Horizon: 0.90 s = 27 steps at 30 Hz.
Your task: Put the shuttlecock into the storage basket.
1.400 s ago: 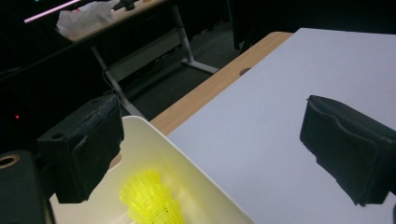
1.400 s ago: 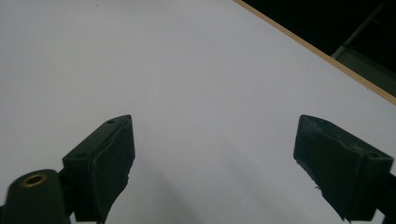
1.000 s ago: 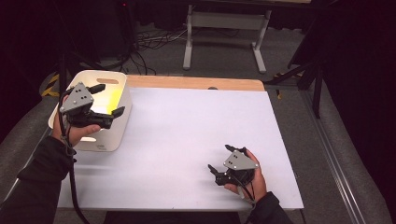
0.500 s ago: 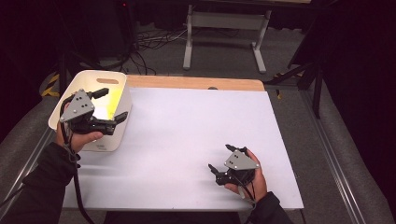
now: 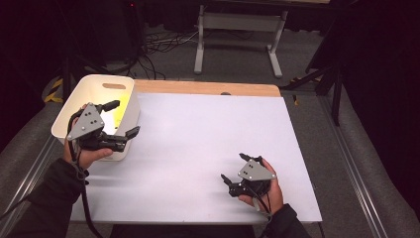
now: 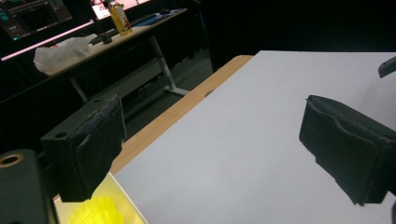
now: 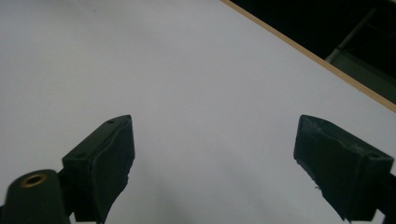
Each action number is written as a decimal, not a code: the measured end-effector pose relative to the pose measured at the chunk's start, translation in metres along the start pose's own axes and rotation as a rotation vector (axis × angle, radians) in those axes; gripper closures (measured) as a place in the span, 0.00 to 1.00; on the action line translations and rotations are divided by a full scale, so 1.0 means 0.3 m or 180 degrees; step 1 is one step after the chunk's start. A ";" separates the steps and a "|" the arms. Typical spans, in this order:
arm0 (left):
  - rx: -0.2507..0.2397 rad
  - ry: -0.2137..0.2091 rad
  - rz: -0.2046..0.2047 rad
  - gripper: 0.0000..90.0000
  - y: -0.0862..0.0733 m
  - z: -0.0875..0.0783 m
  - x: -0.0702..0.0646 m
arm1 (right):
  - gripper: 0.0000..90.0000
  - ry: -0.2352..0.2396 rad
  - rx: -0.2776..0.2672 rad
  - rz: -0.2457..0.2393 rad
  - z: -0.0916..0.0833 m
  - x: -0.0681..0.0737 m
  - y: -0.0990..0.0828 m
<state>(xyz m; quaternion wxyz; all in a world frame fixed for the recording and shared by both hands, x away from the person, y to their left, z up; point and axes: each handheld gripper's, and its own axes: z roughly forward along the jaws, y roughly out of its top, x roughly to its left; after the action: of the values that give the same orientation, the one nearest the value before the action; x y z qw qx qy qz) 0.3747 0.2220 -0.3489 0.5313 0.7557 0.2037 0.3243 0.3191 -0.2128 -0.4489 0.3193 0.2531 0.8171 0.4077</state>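
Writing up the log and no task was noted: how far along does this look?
Nothing looks done: the white table sheet lies bare. In hand: nothing; the left gripper hangs open over the white bin, which holds a yellow ball. The right gripper rests open. Left, probably: fetching the ball.

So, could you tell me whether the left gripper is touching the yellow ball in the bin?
Apart: in the left gripper view, the left gripper is open and holds nothing, with the yellow ball below it.
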 end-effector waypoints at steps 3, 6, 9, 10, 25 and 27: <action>-0.0008 -0.0013 -0.0018 0.09 -0.003 0.000 -0.006 | 0.15 -0.0007 -0.0003 0.0005 0.000 -0.001 0.000; -0.0015 -0.0020 0.0011 0.09 -0.005 0.000 -0.015 | 0.15 -0.0009 -0.0002 0.0001 -0.001 -0.001 0.000; -0.0038 -0.0030 0.0010 0.09 -0.007 -0.002 -0.024 | 0.15 -0.0011 -0.0005 0.0004 -0.002 -0.002 0.001; -0.0040 -0.0028 0.0013 0.09 -0.009 -0.003 -0.028 | 0.15 -0.0009 -0.0004 0.0004 -0.002 -0.002 0.001; -0.0103 -0.0086 0.0086 0.09 -0.024 -0.009 -0.083 | 0.15 -0.0021 -0.0021 0.0000 -0.007 -0.002 0.003; -0.0102 -0.0098 0.0095 0.09 -0.025 -0.008 -0.089 | 0.15 -0.0025 -0.0022 -0.0003 -0.008 -0.002 0.004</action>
<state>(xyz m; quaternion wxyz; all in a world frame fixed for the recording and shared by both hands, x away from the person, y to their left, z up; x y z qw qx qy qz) 0.3546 0.2088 -0.3627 0.5415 0.7549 0.1790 0.3238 0.3179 -0.2137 -0.4467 0.3235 0.2532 0.8146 0.4094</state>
